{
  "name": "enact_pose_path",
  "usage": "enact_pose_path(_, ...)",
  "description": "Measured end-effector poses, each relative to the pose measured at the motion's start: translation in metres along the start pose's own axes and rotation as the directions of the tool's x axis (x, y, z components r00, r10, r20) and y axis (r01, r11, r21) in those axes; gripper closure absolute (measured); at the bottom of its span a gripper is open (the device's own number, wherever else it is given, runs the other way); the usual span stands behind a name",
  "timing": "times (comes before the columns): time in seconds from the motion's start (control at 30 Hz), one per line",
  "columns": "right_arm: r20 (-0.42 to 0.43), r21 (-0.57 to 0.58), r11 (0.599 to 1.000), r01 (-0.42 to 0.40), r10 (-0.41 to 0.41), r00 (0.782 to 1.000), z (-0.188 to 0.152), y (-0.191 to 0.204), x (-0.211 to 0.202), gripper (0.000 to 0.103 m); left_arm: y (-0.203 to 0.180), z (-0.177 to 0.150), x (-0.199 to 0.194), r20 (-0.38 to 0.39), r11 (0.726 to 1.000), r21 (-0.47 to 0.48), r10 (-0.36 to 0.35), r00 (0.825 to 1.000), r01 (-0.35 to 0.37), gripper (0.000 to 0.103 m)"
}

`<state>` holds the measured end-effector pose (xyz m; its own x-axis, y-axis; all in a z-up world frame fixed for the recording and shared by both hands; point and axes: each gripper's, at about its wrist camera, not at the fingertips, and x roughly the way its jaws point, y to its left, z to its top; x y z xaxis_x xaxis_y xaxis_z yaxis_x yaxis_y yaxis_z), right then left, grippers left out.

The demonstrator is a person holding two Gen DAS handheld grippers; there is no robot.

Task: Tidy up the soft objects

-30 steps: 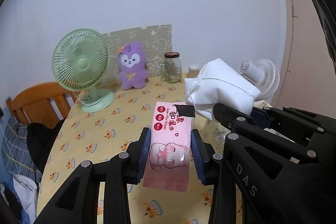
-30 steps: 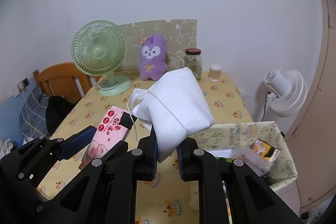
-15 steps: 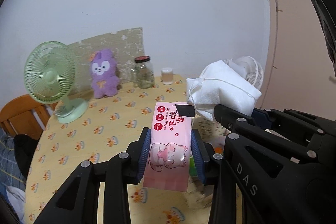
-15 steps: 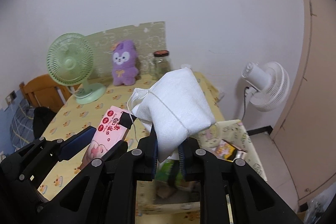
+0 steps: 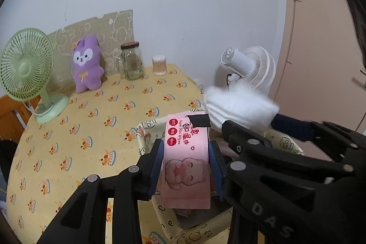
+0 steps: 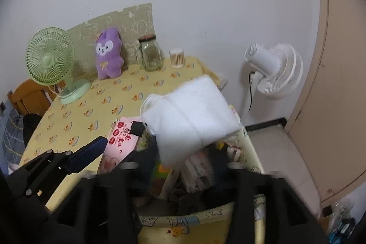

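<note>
Yellow oilcloth printed with small orange cakes covers the round table (image 5: 87,129) under both your tools. At its near edge sits a fabric storage box (image 6: 254,157) with soft walls and cartoon prints, and you are holding both items over its open top. Inside it lie packets and cartons, blurred in the right wrist view.

Your right gripper (image 6: 180,166) has its jaws spread wide. The white cloth bundle (image 6: 192,113), thick, fuzzy and pillow-shaped with a thin cord across it, hangs between them over the box, motion-blurred; whether either finger touches it you cannot tell.

Your left gripper (image 5: 186,166) is clenched on the wipes pack (image 5: 186,161), a flat, glossy pink rectangle with a cartoon cat, red lettering and a black tab near its far end. The blue pads press on both long sides, and the pack sits level above the box.

Along the wall stand a green plastic desk fan (image 5: 25,74), a fluffy purple plush toy (image 5: 87,65), a glass jar (image 5: 132,61) with a dark lid, and a small cotton swab tub (image 5: 159,65). A white floor fan (image 6: 272,70) stands beyond the table.
</note>
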<state>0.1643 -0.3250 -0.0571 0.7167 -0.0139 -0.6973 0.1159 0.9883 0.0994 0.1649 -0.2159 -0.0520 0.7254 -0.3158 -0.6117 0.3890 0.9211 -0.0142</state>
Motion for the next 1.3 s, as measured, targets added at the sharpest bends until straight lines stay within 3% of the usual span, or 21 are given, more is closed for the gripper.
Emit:
enact_pose_path(0.07,-0.005,0.016,1.0,0.02,-0.02,1.0,-0.001,-0.003,0.001,0.024,-0.001,-0.001,0.002,-0.007,1.0,0.001,-0.003,1.0,0.003,0.063)
enact_pose_path(0.2,-0.011,-0.006,0.999,0.05,-0.05,0.999,-0.002,-0.001,0.002,0.023,-0.003,-0.002,0.003,-0.01,1.0,-0.012,-0.022,1.0,0.022,0.062)
enact_pose_path(0.27,-0.013,-0.003,0.998,0.064,-0.064,0.998,-0.002,-0.002,0.001,0.022,-0.004,-0.002,0.005,-0.015,0.999,-0.009,-0.037,0.999,0.036,0.056)
enact_pose_path(0.37,-0.021,-0.012,0.996,0.093,-0.093,0.995,-0.003,-0.004,0.0,0.02,-0.007,-0.003,0.004,-0.014,0.999,0.003,-0.038,0.999,0.038,0.04)
enact_pose_path(0.43,-0.007,-0.02,0.995,0.103,-0.103,0.995,-0.003,-0.004,-0.004,0.018,-0.008,-0.002,0.0,-0.005,0.998,0.008,-0.058,0.998,0.058,0.011)
enact_pose_path(0.47,-0.007,-0.023,0.995,0.099,-0.099,0.995,-0.004,-0.004,-0.005,0.018,-0.009,-0.002,-0.004,0.004,0.998,0.011,-0.059,0.998,0.059,0.008)
enact_pose_path(0.83,0.041,-0.018,0.997,0.076,-0.075,0.996,-0.007,0.017,-0.035,0.012,-0.001,-0.003,-0.048,0.054,0.995,0.079,0.049,0.997,-0.053,0.008)
enact_pose_path(1.13,0.125,-0.033,0.999,0.019,-0.014,0.992,-0.011,0.051,-0.074,0.003,0.029,-0.011,-0.107,0.127,0.991,0.026,0.128,0.984,-0.133,0.008)
enact_pose_path(1.3,0.158,-0.053,0.999,-0.012,0.02,0.987,-0.016,0.075,-0.094,0.0,0.053,-0.018,-0.13,0.124,0.988,-0.023,0.153,0.98,-0.151,0.008)
